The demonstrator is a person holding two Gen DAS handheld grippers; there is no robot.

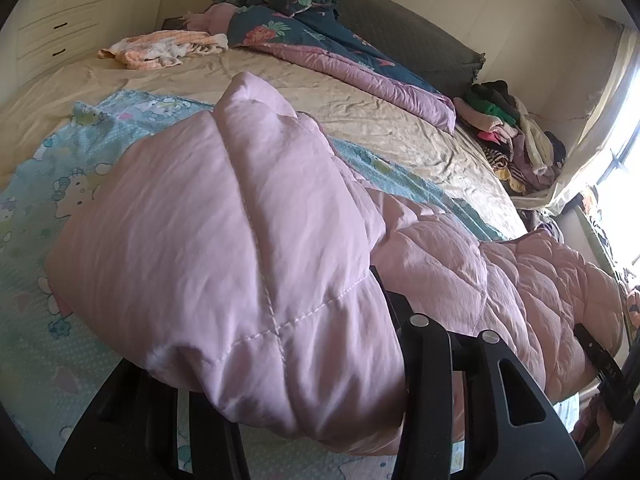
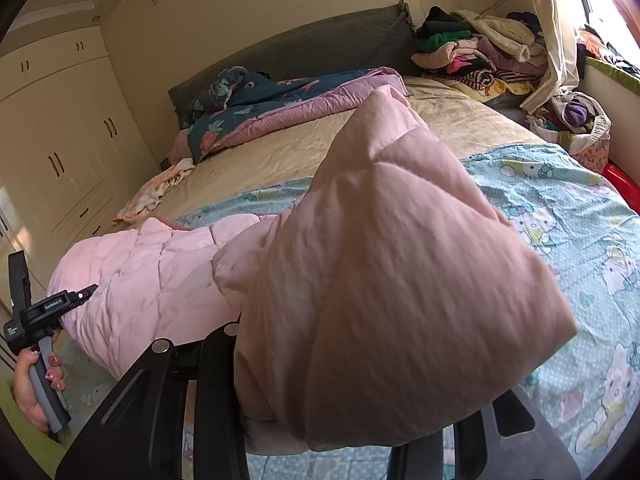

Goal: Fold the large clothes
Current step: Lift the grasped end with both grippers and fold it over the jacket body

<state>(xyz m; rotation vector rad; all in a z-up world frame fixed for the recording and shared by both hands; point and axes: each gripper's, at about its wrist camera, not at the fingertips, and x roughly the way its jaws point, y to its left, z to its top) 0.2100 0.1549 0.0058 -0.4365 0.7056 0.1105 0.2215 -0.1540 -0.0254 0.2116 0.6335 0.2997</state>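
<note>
Your left gripper [image 1: 320, 420] is clamping a bunched fold of the pink quilted coat [image 1: 240, 240] between its fingers; your right gripper [image 2: 320, 440] is pinching another fold of the same coat [image 2: 380, 280] — both are holding it raised above the cartoon-print sheet [image 2: 560, 220]. Beyond the coat, the beige bedspread [image 1: 320, 80] is lying rumpled, and further off — a floral duvet [image 2: 260, 100] is sitting against the headboard [image 2: 320, 44].

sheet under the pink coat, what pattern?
Light blue sheet with cartoon cat print; clearest in right wrist view.
</note>
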